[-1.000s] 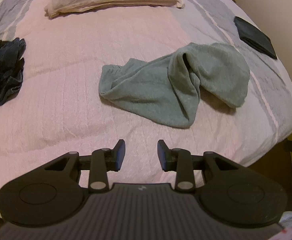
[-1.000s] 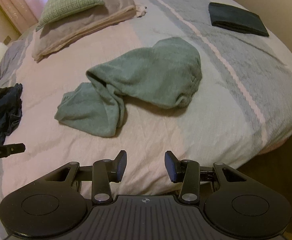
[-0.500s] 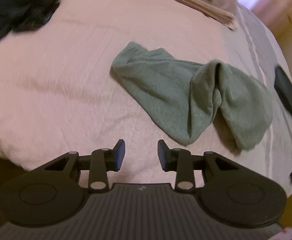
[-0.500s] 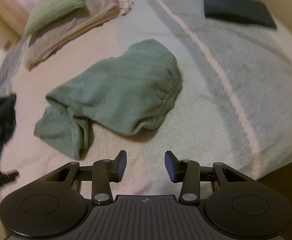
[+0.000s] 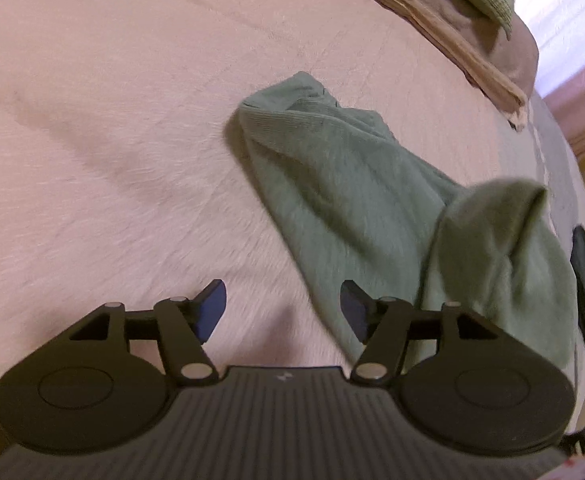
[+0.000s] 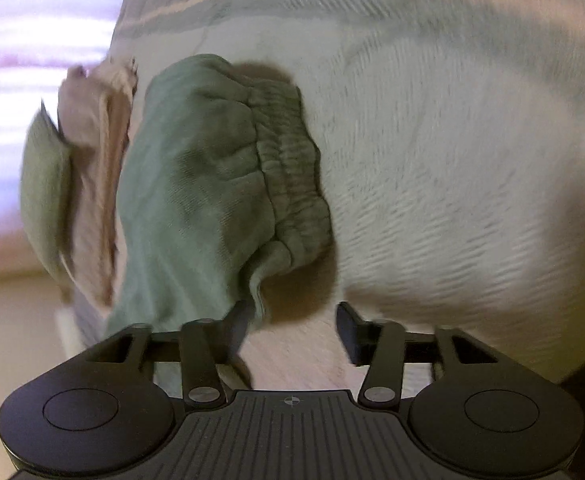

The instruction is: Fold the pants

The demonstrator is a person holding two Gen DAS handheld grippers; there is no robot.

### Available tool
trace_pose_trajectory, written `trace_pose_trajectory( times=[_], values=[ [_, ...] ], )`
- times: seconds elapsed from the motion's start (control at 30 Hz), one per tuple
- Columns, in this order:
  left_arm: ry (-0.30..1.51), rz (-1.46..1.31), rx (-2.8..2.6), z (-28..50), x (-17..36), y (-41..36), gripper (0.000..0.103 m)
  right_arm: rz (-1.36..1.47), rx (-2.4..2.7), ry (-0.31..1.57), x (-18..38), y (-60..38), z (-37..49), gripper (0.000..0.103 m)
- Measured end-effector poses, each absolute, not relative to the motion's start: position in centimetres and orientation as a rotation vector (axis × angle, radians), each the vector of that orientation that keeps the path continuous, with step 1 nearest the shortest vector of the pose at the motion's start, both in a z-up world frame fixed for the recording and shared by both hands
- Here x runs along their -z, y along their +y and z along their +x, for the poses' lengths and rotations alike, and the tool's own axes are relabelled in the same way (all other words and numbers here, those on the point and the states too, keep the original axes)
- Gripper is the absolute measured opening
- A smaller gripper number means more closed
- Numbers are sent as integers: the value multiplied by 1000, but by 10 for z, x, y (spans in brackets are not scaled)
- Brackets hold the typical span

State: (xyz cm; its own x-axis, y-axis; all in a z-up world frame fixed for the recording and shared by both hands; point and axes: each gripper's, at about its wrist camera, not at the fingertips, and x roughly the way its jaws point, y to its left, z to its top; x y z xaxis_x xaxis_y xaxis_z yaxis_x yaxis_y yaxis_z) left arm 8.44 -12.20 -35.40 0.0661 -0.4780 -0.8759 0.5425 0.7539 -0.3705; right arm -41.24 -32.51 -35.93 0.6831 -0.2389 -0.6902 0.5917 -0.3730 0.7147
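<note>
The pants (image 5: 356, 200) lie crumpled on the bed (image 5: 112, 140). In the left wrist view they stretch from ahead of the left gripper (image 5: 282, 306) down past its right finger, with a bare stretch of bed before its left finger. Pillows (image 5: 472, 12) lie far ahead to the right. In the right wrist view the waistband (image 6: 288, 176) sits just ahead of the right gripper (image 6: 292, 332), and cloth touches its left finger.

Black ribbed left claw (image 5: 283, 307) and right claw (image 6: 292, 330), blue pads, silver pivot screws
</note>
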Motion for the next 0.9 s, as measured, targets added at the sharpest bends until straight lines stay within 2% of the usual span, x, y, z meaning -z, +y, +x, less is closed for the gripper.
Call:
trace_pose_trajectory(
  times=[0.1,0.23,0.3,0.33,0.37,0.4,0.43,0.53,0.7,0.9],
  values=[
    [1304,-14,795,96,383,-139,58,1795,884,140,380,-320,-407,57],
    [1289,-126,791,109,406,-152,57,1876,859,-46,406,-314,-397,58],
    [1282,-178,810,113,410,-153,38,1907,844,-130,417,-316,-391,57],
    [1282,-193,818,115,411,-154,27,1923,839,-172,421,-317,-388,53],
    [1283,-207,814,118,411,-153,16,1933,823,-234,423,-320,-387,26],
    [1287,-228,811,123,409,-152,9,1922,807,-271,422,-325,-387,9],
    [1295,-256,802,128,407,-150,5,1882,831,-267,413,-330,-388,8],
    [1261,-304,802,142,390,-140,3,1700,901,-266,374,-341,-406,4],
    [1117,-317,857,159,332,-109,3,1420,935,-310,285,-353,-471,2],
    [1032,-244,774,175,266,-52,3,1207,811,-183,183,-339,-494,2]
  ],
)
